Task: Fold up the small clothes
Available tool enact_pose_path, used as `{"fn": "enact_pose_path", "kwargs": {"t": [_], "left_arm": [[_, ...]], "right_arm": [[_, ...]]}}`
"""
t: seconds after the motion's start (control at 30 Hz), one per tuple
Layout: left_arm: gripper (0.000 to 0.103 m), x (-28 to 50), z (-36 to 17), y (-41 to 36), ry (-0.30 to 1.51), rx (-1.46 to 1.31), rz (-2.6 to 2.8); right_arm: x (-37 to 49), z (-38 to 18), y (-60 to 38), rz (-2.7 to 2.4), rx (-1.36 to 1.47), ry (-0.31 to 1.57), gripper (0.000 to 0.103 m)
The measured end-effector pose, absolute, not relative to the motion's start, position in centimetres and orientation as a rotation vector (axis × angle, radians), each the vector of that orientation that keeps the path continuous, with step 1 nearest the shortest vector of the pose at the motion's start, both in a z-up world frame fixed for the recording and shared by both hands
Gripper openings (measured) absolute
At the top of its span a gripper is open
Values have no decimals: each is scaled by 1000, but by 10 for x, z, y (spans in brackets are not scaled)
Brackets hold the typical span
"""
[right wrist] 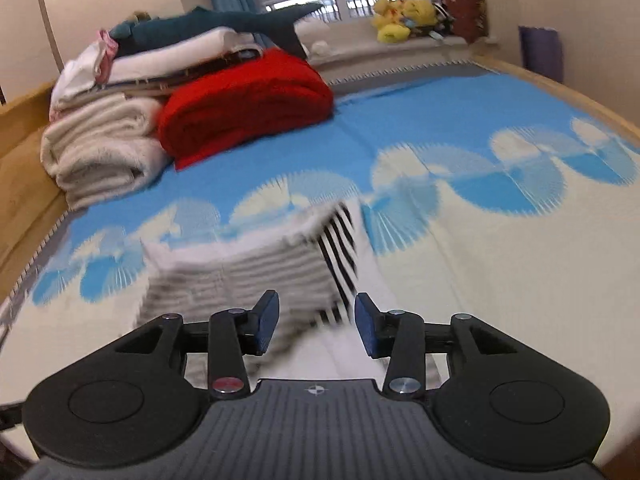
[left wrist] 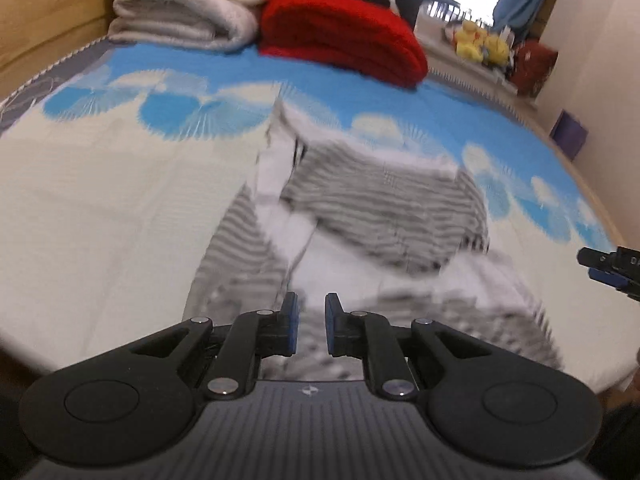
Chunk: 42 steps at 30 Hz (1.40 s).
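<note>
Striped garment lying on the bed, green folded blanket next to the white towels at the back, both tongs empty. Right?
Not quite: the folded blanket beside the white towels is red, not green, as the right wrist view shows. The striped garment does lie on the bed, and both tongs are empty.
</note>
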<state>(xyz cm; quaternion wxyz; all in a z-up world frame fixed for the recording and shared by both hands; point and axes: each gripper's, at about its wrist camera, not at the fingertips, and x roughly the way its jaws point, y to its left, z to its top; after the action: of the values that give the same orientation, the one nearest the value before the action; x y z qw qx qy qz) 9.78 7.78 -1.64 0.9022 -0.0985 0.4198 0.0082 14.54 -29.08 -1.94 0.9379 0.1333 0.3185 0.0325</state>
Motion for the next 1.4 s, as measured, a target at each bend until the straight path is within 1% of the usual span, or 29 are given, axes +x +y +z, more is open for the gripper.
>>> {"fn": "enact_pose_path", "kwargs": {"t": [0.13, 0.2, 0.23, 0.27, 0.33, 0.4, 0.47, 0.53, 0.6, 0.67, 0.8, 0.9, 0.97, 1.13, 1.4], "left_arm": [[15, 93, -42, 83, 945, -192, 41], [15, 100, -42, 90, 934, -196, 44], [17, 104, -42, 93, 922, -196, 52], [25, 108, -43, 97, 916, -202, 60], [33, 114, -46, 105, 919, -229, 82], [34, 119, -51, 111, 944, -267, 96], [42, 119, -57, 117, 970, -331, 106], [46, 119, -59, 120, 981, -374, 113], [53, 118, -60, 121, 984, -376, 119], [63, 117, -61, 122, 990, -390, 117], [67, 117, -70, 145, 1018, -530, 132], [74, 119, -78, 157, 1046, -627, 134], [81, 120, -84, 159, 1066, -654, 131], [84, 126, -97, 146, 1111, -594, 148], [84, 130, -110, 128, 1145, -430, 221]], "right_arm": [[106, -56, -293, 16, 254, 727, 44], [97, -69, -294, -9, 249, 760, 44], [93, -73, -296, -20, 257, 777, 44], [94, -77, -296, -24, 271, 789, 44], [95, -82, -296, -26, 274, 796, 44], [95, -85, -294, -38, 254, 798, 44], [95, -91, -297, -52, 257, 808, 44], [97, -99, -302, -72, 278, 837, 44], [98, -107, -309, -93, 332, 869, 44], [98, -113, -315, -108, 379, 892, 44], [99, -118, -320, -122, 409, 908, 46], [102, -123, -324, -136, 433, 925, 49], [104, -126, -326, -145, 448, 939, 51], [109, -135, -326, -154, 431, 972, 56], [113, -152, -328, -209, 389, 1052, 57]]}}
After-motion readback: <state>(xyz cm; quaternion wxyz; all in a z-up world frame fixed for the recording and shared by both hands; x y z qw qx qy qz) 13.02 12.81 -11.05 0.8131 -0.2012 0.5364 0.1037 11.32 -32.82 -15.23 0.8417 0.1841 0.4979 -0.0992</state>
